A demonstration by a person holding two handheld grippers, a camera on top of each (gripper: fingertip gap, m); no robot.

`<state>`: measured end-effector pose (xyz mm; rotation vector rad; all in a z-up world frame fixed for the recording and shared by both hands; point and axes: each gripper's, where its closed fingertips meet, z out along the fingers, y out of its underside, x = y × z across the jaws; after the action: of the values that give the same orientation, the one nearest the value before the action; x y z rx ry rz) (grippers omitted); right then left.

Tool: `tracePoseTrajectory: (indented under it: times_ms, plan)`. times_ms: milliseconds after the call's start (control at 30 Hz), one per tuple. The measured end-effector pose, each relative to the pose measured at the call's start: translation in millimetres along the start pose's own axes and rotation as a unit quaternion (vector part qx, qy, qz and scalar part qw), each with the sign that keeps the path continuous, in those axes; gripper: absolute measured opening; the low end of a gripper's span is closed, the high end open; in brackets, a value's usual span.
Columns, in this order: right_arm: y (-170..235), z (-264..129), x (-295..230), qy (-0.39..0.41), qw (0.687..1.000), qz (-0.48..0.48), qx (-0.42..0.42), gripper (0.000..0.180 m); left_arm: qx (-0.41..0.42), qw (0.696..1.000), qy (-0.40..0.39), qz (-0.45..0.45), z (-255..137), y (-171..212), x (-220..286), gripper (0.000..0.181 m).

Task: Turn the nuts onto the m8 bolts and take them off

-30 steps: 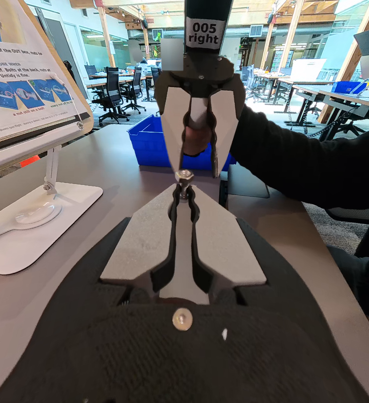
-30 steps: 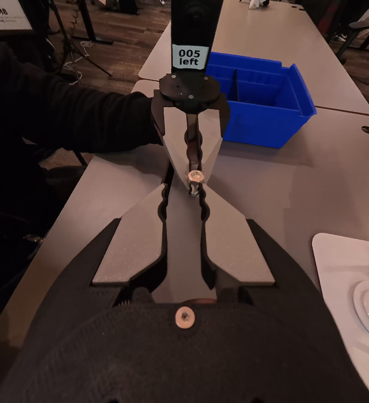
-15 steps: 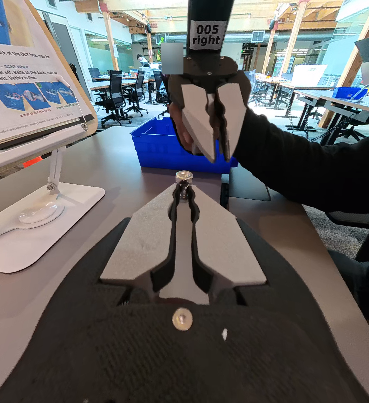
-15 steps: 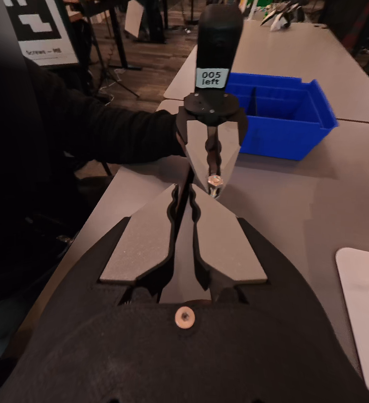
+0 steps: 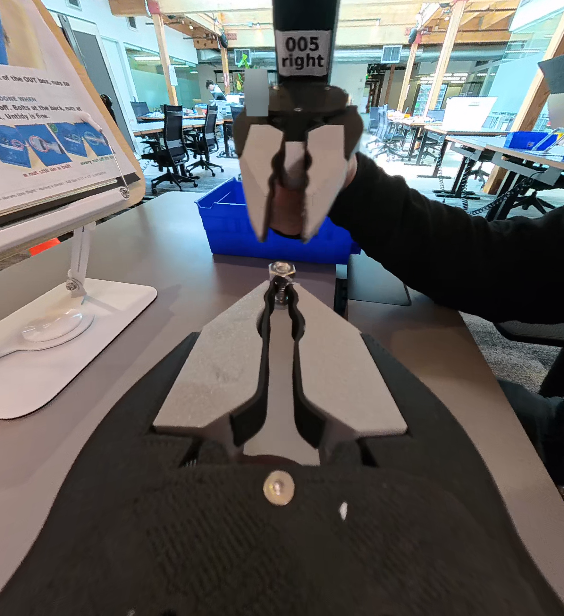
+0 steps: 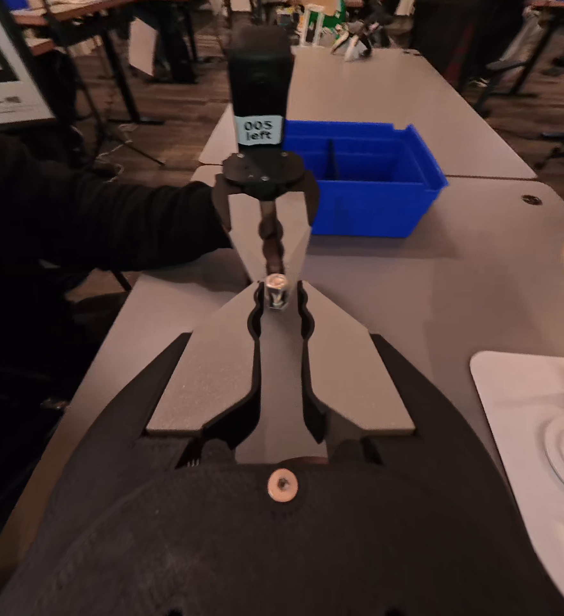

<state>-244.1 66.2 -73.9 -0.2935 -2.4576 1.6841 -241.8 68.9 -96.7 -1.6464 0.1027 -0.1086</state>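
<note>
My left gripper is shut on the threaded shank of a steel bolt, held above the table. A hex nut sits on the bolt's end just past my fingertips. My right gripper faces it from the far side, open and empty, with its tips a short way above and behind the nut. In the right wrist view the nut lies in line between the spread tips of my right gripper, with gaps on both sides. The left gripper shows behind it there.
A blue divided bin stands on the grey table behind the grippers; it also shows in the right wrist view. A white document stand holding an instruction sheet is at my left. A black-sleeved arm reaches in from the right. Both grippers' tips are close together, under 4 cm apart.
One second ago the right gripper's tips were at the nut. It pulled back and nearly shut, then opened again and came back toward the nut. The left gripper kept hold of the bolt.
</note>
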Motion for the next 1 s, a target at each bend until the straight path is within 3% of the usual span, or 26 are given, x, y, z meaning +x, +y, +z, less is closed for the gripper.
tracePoseTrajectory:
  times_ms: [167, 200, 233, 267, 300, 367, 500, 633, 667, 733, 867, 1000]
  plan:
    - [9.2, 9.8, -12.0, -0.039, 0.999, 0.008, -0.025, 0.02, -0.001, 1.0, -0.001, 0.001, -0.1, 0.7, -0.7, 0.005]
    - [10.0, 8.0, -18.1, -0.055, 0.998, 0.007, -0.028, 0.017, -0.001, 1.0, 0.0, 0.003, -0.7, 0.4, -0.1, 0.005]
    - [9.3, 3.1, -33.4, -0.102, 0.994, 0.002, -0.025, 0.0, 0.006, 1.0, -0.009, 0.002, -1.4, -2.2, -2.7, 0.005]
    - [3.7, -1.8, -43.9, -0.134, 0.991, 0.005, -0.008, 0.0, 0.01, 1.0, -0.01, 0.001, -2.3, -4.0, -3.4, 0.005]
    - [-3.1, -4.5, -41.8, -0.127, 0.992, 0.004, 0.011, 0.0, 0.011, 1.0, -0.005, -0.001, -2.8, -4.2, -2.1, 0.005]
    - [-10.9, -5.6, -20.3, -0.063, 0.997, 0.008, 0.03, 0.017, 0.009, 1.0, -0.004, -0.002, -2.1, -3.0, -1.9, 0.005]
    - [1.9, 4.7, 2.0, -0.002, 1.0, 0.016, -0.006, 0.026, 0.001, 1.0, 0.0, 0.002, 0.3, -0.8, 0.8, 0.005]
    - [11.5, 11.1, -13.3, -0.037, 0.999, 0.003, -0.035, 0.022, 0.0, 1.0, -0.005, 0.007, -1.2, -0.6, -0.7, 0.005]
    - [11.7, 6.3, -23.3, -0.07, 0.997, -0.002, -0.033, 0.0, 0.006, 1.0, -0.013, 0.004, -1.9, -3.1, -3.3, 0.005]
    - [-0.5, -4.0, -35.2, -0.108, 0.994, 0.001, 0.006, 0.0, 0.008, 1.0, -0.008, -0.002, -3.5, -3.9, -3.5, 0.005]
    - [-4.2, -0.4, 5.7, 0.012, 1.0, 0.005, 0.014, 0.018, 0.001, 1.0, 0.003, -0.001, -0.1, -0.8, 1.1, 0.005]
    - [7.6, 16.2, 0.3, 0.001, 1.0, -0.009, -0.023, 0.018, -0.008, 1.0, -0.002, 0.001, 2.2, 2.8, 0.4, 0.005]
